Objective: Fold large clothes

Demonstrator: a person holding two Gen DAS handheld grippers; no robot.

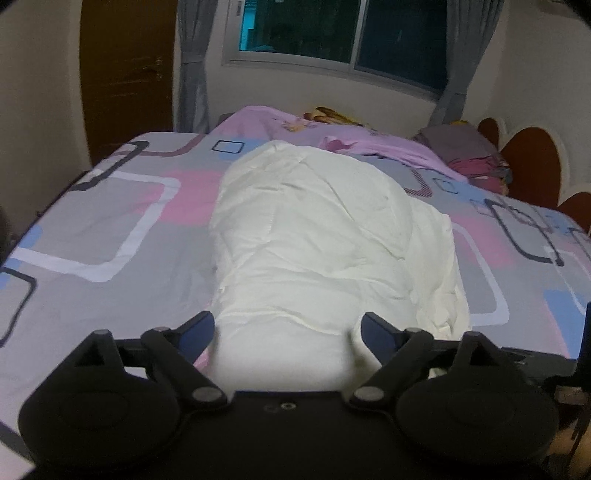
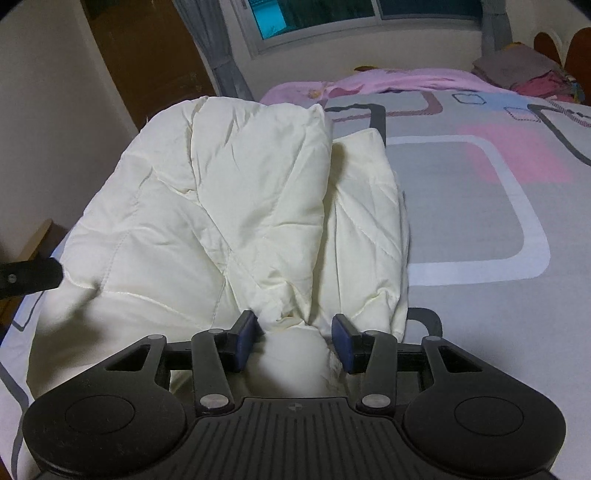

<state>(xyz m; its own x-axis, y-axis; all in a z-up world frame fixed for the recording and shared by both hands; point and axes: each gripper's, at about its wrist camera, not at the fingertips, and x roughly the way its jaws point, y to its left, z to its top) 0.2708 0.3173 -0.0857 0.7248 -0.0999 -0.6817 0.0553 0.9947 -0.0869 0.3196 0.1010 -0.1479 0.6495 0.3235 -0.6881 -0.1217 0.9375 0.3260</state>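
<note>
A thick cream-white quilt (image 1: 314,240) lies folded into a long bundle on the patterned bed sheet (image 1: 110,229). In the left wrist view its near end sits between the fingers of my left gripper (image 1: 288,328), which stands wide open; the pads do not press the cloth. In the right wrist view the quilt (image 2: 229,192) rises in two puffy folds. A gathered, bunched corner of it is pinched between the blue pads of my right gripper (image 2: 293,341). A black part of the left gripper (image 2: 29,277) shows at the left edge, beside the quilt.
A pink blanket (image 1: 332,136) lies along the far side of the bed. A pile of folded clothes (image 1: 465,147) sits by the brown headboard (image 1: 532,166). A wooden door (image 1: 125,74) and a curtained window (image 1: 332,29) stand behind. Bare sheet (image 2: 480,206) stretches right of the quilt.
</note>
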